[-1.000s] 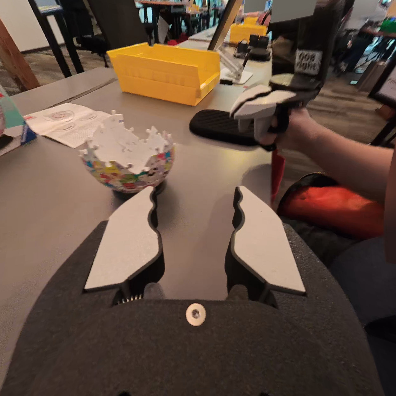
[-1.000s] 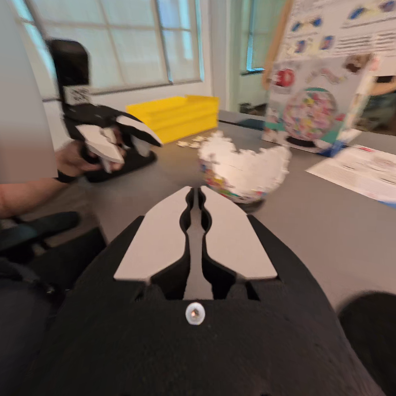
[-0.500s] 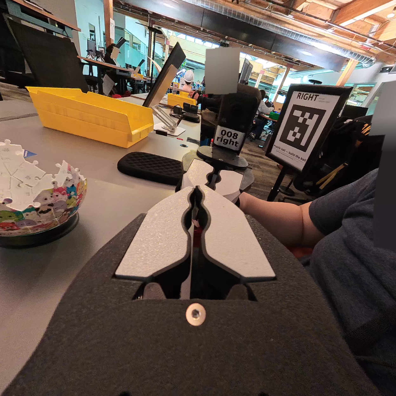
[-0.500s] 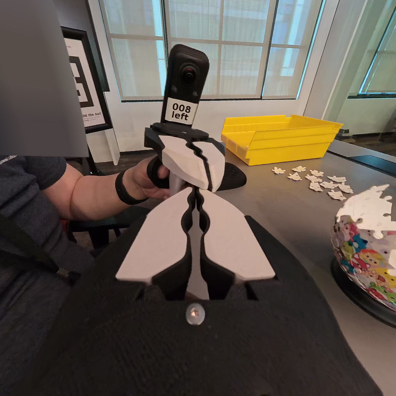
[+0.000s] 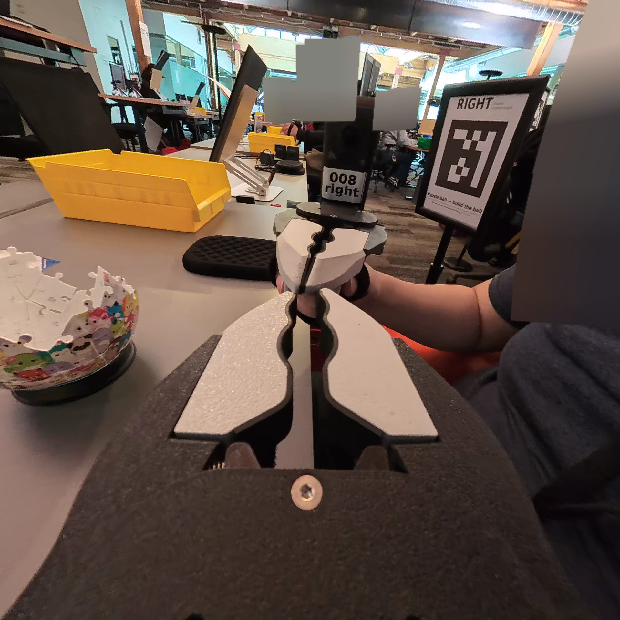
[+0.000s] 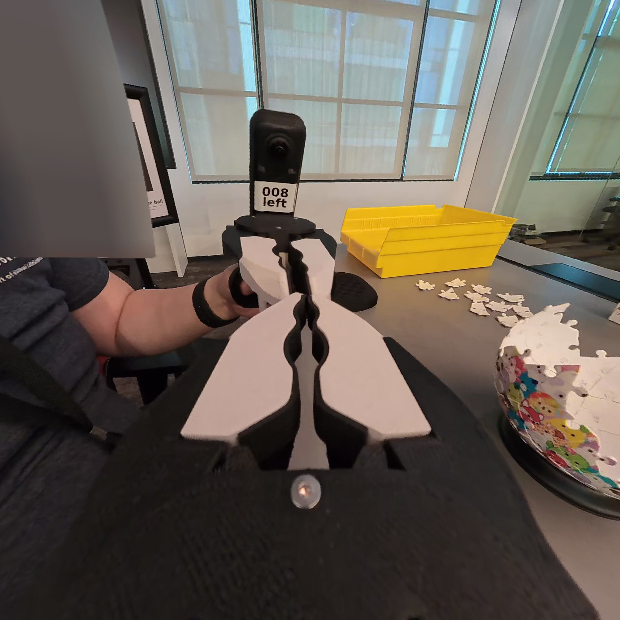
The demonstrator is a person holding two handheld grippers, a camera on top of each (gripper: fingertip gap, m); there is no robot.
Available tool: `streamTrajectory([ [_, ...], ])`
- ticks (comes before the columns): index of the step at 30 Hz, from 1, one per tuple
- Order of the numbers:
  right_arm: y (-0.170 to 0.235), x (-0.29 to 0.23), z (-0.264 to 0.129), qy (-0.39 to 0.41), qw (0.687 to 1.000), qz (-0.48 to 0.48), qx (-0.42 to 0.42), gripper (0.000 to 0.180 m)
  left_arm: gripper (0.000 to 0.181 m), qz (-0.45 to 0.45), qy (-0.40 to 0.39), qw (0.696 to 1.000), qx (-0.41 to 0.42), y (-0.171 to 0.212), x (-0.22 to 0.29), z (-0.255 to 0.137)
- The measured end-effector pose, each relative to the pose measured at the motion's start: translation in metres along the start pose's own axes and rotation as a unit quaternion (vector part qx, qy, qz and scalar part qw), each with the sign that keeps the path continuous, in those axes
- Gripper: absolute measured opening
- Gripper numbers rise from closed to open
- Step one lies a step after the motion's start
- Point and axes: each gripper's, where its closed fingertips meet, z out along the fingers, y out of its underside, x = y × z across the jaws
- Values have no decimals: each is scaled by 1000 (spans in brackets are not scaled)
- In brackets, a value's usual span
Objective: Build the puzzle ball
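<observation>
while both tongs face each other tip to tip off the near edge of the bench (image 6: 419, 335), neither carries anything. left tongs (image 5: 307, 298): tips a narrow gap apart, empty. right tongs (image 6: 307, 298): tips nearly touching, empty. in each wrist view the opposite tongs show head-on, also closed to a slit.

puzzle ball (image 6: 563, 402): half-built shell, open side up, on a dark ring stand (image 6: 550, 483) on the bench, to one side of both tongs. loose pieces (image 6: 476, 298) lie white side up, well apart from the shell, near a yellow bin (image 6: 426, 245).

judgement: no piece is in hand, so the step is the fetch of the next piece. to do it well: open one pair wide, come down flat over a single piece at the edge of the scatter, pinch it by one edge so the tabs stay free, and steady the shell's rim with the other pair before pressing in. the shell likely flexes, so press lightly.

hard to make out: the printed faces of the loose pieces are hidden. the shell is cut off by the frame edge in both views. which rim gap is next cannot be told. the pieces are absent from the left wrist view.
</observation>
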Motion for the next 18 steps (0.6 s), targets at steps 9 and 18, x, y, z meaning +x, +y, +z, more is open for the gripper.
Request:
streamTrajectory([
  [9,8,3,-4,-7,1000,-11,-2,1,3,-14,18,1000,-12,9,0,6],
  [18,14,-4,-7,-21,999,24,-8,0,3,-45,40,998,-22,17,7,8],
])
